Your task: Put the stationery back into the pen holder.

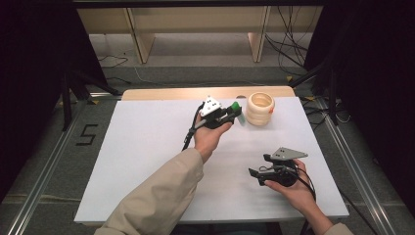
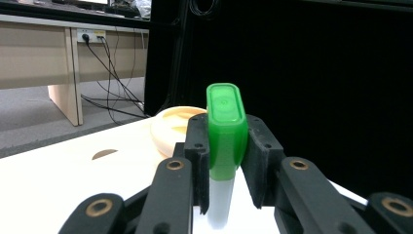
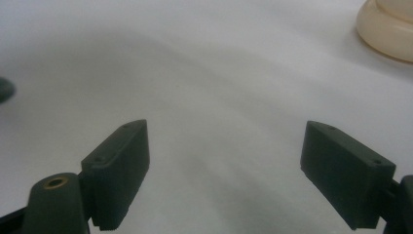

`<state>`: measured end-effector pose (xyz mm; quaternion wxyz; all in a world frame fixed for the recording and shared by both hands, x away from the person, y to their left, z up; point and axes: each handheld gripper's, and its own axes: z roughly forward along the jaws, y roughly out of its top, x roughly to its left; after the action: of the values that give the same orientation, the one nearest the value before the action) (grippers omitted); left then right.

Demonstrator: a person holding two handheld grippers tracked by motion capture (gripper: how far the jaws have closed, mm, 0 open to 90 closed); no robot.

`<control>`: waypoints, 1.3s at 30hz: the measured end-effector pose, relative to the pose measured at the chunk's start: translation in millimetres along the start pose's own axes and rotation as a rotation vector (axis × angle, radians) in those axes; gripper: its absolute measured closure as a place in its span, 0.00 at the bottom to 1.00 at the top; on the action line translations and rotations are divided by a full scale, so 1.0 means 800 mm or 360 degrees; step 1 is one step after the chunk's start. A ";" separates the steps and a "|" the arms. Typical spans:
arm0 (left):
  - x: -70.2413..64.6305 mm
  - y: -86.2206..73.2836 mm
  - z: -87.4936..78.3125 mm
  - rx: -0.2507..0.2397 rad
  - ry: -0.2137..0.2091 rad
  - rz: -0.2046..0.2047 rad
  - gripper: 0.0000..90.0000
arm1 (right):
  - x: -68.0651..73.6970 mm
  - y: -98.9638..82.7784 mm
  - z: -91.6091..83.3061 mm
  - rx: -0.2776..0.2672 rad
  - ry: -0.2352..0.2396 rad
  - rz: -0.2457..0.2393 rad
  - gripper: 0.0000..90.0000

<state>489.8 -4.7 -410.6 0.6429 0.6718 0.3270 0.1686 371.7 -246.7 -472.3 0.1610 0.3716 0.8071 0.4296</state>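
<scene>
A green-capped item with a white lower body [image 2: 225, 131] stands upright between the jaws of my left gripper [image 2: 226, 146], which is shut on it. From above, that left gripper [image 1: 234, 113] sits at the far middle of the white table, its green cap [image 1: 235, 106] just left of a cream ringed stack [image 1: 260, 108]. The cream stack [image 2: 173, 127] lies close behind the jaws in the left gripper view. My right gripper [image 1: 255, 172] rests low at the near right, held in a hand. Its jaws [image 3: 234, 170] stand wide open over bare table.
The white table top [image 1: 147, 147] spans the middle, with a wooden strip [image 1: 205, 92] along its far edge. The cream stack's edge [image 3: 387, 29] shows at the right gripper view's top right. Wooden shelving and cables stand beyond the table. Dark curtains flank both sides.
</scene>
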 end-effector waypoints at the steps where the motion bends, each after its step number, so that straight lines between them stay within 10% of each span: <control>1: 0.000 0.000 0.002 0.0005 0.0001 0.0003 0.82 | 0.000 0.000 0.000 -0.0005 -0.0001 0.0001 0.21; 39: 0.002 0.029 0.034 -0.0064 0.0012 0.0034 0.82 | -0.002 -0.001 0.001 0.0003 0.0006 0.0005 0.21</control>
<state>513.5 -23.5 -391.2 0.6533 0.6615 0.3186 0.1847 372.6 -247.5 -473.5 0.1584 0.3721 0.8072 0.4300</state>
